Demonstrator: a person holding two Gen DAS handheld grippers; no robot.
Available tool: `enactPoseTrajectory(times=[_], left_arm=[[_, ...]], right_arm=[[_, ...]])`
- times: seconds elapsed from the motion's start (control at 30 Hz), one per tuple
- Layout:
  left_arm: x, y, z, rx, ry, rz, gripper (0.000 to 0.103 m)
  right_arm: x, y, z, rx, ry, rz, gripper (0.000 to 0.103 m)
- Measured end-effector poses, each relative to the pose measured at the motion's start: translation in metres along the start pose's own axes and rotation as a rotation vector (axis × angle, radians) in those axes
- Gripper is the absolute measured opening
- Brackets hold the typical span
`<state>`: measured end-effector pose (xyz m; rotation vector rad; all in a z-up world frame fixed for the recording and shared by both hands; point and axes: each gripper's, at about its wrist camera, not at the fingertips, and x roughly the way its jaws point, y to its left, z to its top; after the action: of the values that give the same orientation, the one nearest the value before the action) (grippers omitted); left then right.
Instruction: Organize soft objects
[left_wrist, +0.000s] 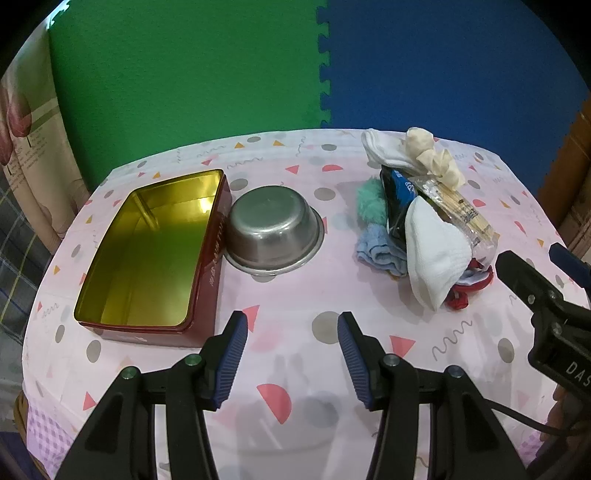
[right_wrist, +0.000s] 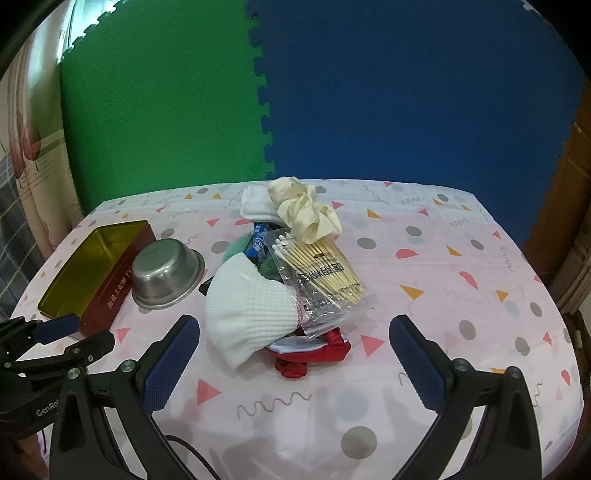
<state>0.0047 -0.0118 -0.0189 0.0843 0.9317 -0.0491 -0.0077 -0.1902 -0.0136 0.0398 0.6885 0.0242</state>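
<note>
A mixed pile lies on the table. On top is a white sock (right_wrist: 247, 314) (left_wrist: 436, 251), with a bag of cotton swabs (right_wrist: 321, 273) (left_wrist: 458, 214) beside it. A cream scrunchie (right_wrist: 306, 210) (left_wrist: 436, 158) and another white sock (left_wrist: 384, 147) sit at the back. Red cloth (right_wrist: 314, 354), a teal fluffy piece (left_wrist: 371, 199) and a light blue cloth (left_wrist: 380, 251) show at the edges. My right gripper (right_wrist: 295, 354) is open, just short of the pile. My left gripper (left_wrist: 291, 354) is open over bare tablecloth, between the tin and the pile.
An open red tin with a gold inside (left_wrist: 147, 251) (right_wrist: 92, 266) stands at the left, empty. A steel bowl (left_wrist: 273, 229) (right_wrist: 166, 273) sits right beside it. Green and blue foam mats (right_wrist: 332, 110) form the wall behind. A wooden chair back (right_wrist: 569, 221) stands at the right edge.
</note>
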Motion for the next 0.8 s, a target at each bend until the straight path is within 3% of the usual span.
enactPoseTrajectory(times=[0.63,0.8], left_arm=[[0.014,0.000,-0.003,0.027,0.021,-0.024,0.052],[0.019,0.000,-0.005,0.038,0.028,-0.036,0.052]], right_arm=[[0.009,-0.008,0.002,0.003,0.034,0.008,0.102],[0.026,-0.017,0.015,-0.056,0.068,0.012,0.102]])
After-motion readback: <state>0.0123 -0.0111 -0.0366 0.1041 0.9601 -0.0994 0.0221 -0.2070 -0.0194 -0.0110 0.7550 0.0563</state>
